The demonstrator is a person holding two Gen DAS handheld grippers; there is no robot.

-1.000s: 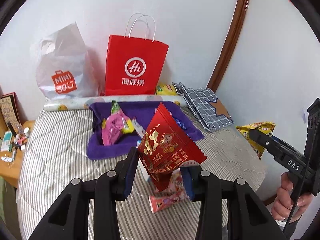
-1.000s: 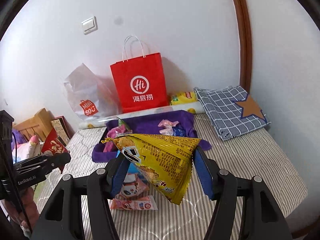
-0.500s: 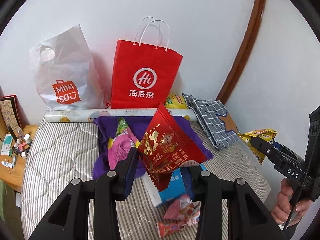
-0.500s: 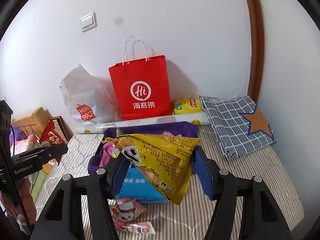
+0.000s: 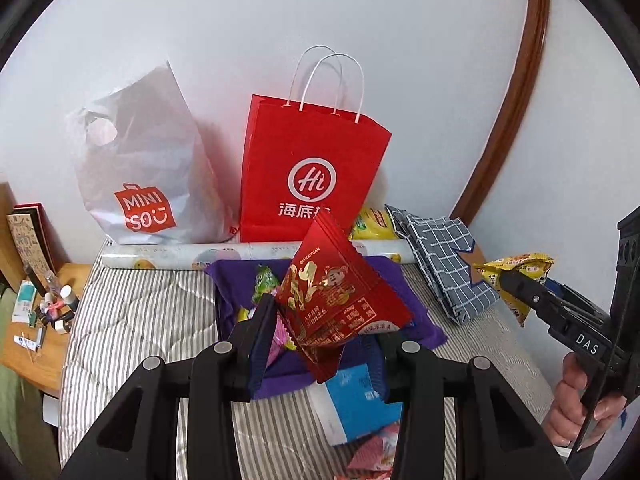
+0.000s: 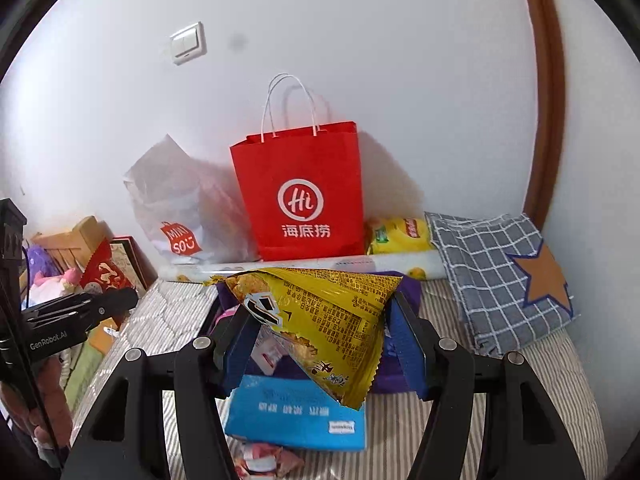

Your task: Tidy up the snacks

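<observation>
The red packet (image 5: 336, 300) is pinched in the left tool (image 5: 320, 344), held in the air above the purple cloth (image 5: 404, 308). It is tilted: its long axis runs from a serrated corner low and near, between the pads, up to a sealed edge that points far and slightly left, toward the red bag (image 5: 312, 176). Its printed face looks toward the camera.

The yellow packet (image 6: 324, 320) is pinched in the right tool (image 6: 316, 344), also off the bed (image 6: 500, 420). Its long top edge lies nearly level from left to right, and the body narrows to a jagged corner pointing down and near, over the blue box (image 6: 292, 416).

The box lies flat on the striped bed, just near of the purple cloth, with small pink packets (image 6: 264, 460) nearer still. Far of the cloth a paper roll (image 6: 304, 266) lies across the bed; behind it stand the red bag and a grey bag (image 6: 176, 208) against the wall. A checked cloth (image 6: 496, 276) with a star lies at the right, a yellow chip bag (image 6: 400, 234) beside it.
</observation>
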